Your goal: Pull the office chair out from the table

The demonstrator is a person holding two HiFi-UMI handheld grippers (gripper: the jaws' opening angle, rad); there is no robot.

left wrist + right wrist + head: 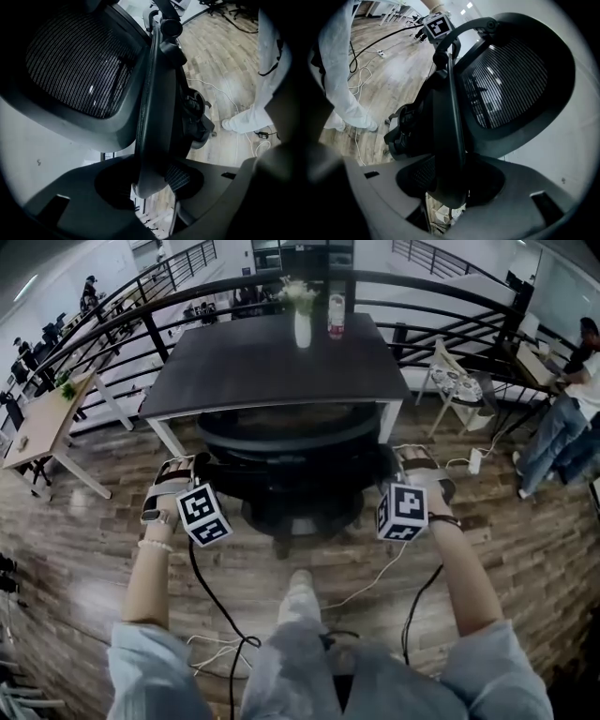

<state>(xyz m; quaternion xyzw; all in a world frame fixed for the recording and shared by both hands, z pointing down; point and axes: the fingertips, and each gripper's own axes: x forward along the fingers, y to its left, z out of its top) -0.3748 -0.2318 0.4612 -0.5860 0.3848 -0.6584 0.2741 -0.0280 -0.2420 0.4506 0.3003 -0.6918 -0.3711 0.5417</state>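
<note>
Head view: flowers (298, 292) in vase (302, 330)

Back of office chair (79, 61): black woven mesh, see-through.
Frame of office chair: smooth black plastic, faint sheen.
Table top (272, 362): dark, matt, smooth.
Table legs (166, 438): white, painted-metal look.
Floor (84, 549): wood-look planks, slight gloss.
Far railing (431, 281): dark metal bars.
Left gripper (150, 187), right gripper (454, 192): matt grey plastic.
Sleeves (150, 662): pale soft cloth.

One chair (281, 460), one table (272, 362), two grippers (178, 472) (418, 461)
</note>
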